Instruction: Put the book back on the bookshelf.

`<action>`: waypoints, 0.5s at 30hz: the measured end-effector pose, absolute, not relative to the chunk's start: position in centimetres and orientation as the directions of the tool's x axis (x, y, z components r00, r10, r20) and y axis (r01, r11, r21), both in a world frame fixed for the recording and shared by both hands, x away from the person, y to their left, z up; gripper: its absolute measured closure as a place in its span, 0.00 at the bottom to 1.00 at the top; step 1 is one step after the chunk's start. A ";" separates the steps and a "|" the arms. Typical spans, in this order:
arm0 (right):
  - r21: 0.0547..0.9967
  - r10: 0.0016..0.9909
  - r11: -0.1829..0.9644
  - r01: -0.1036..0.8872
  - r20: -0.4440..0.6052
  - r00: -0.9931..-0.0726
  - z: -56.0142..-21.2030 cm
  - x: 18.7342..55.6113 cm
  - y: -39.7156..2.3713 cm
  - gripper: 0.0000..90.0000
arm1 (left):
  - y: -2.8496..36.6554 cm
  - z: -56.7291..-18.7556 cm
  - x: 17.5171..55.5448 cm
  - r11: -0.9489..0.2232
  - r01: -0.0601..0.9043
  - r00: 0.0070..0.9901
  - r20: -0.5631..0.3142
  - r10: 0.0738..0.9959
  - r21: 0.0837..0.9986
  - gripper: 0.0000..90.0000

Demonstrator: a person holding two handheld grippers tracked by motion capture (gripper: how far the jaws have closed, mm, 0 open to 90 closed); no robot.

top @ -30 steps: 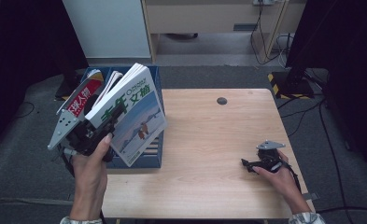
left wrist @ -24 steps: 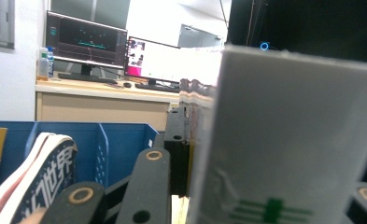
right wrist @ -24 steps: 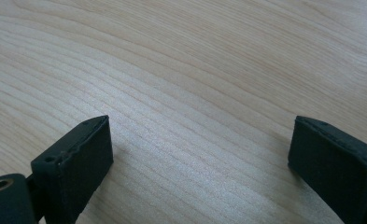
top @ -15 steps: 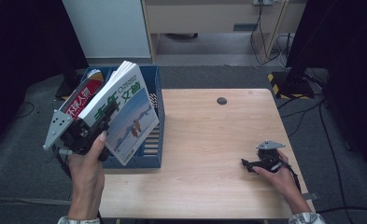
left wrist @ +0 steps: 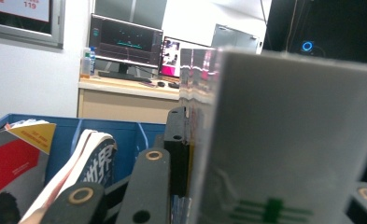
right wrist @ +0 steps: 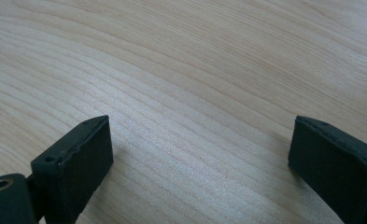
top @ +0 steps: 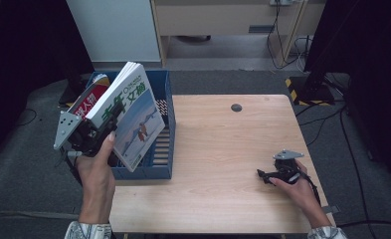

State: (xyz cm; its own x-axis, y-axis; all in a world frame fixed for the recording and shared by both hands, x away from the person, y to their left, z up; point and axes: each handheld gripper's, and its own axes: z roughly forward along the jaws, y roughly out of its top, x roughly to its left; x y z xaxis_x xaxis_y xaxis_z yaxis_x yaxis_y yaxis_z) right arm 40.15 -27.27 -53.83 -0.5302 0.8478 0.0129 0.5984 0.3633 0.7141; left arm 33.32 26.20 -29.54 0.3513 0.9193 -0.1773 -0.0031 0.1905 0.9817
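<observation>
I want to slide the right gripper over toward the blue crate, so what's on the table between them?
Nothing: in the high view only bare wooden table lies between the right gripper and the blue crate.

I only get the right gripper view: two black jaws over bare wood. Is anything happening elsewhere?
Observer: Yes. The left gripper is clamped on a book with green lettering, holding it tilted above a blue bin.
Operator: Is that bin holding anything?
Observer: A red-covered book leans inside it, and another one beside that.
Operator: And where is my gripper?
Observer: The right gripper rests low on the table, near its right front part, jaws open, far from the bin.
</observation>
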 end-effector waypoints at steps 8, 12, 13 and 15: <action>0.714 0.848 0.363 0.598 0.013 -0.530 -53.8 40.1 -27.3 0.08 | 25.7 -29.3 34.7 0.187 0.001 0.335 -0.176 0.926 0.982 0.81; 0.714 0.848 0.363 0.598 0.014 -0.530 -53.8 40.1 -27.3 0.08 | 25.2 -29.3 35.4 0.182 0.002 0.327 -0.173 0.929 0.983 0.81; 0.714 0.848 0.363 0.598 0.013 -0.530 -53.8 40.1 -27.3 0.08 | 25.1 -29.3 35.6 0.182 0.002 0.327 -0.173 0.929 0.983 0.81; 0.714 0.848 0.363 0.599 0.013 -0.530 -53.8 40.1 -27.3 0.08 | 24.9 -29.4 35.9 0.178 0.005 0.323 -0.170 0.931 0.984 0.81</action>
